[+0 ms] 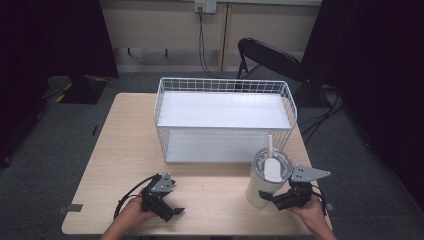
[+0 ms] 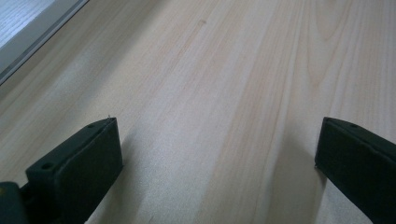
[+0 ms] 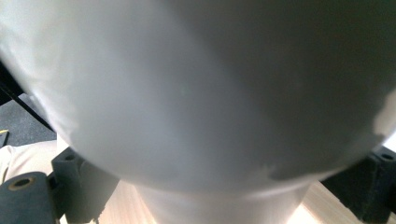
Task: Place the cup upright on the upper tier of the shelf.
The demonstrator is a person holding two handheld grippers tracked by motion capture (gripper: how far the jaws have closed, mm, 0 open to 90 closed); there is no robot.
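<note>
Tumbler [image 1: 266,179] with straw [image 1: 270,144], apparently clamped in right claw [image 1: 278,196].

Light wooden rectangular table [image 1: 125,150] on grey carpeted floor [image 1: 45,165]. Beige panelled wall [image 1: 160,22] behind, white power outlet [image 1: 205,6] with black cable hanging down. Black folding chair [image 1: 270,57] beyond table. Dark curtains [image 1: 55,35] both sides.

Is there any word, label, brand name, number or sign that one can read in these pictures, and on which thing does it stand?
None can be read.
The white tumbler between the right gripper's jaws has a plain wall in the right gripper view; no print shows.
The wire basket, the table and the left gripper bear no lettering.
The wall socket is too small to tell any marking.
</note>
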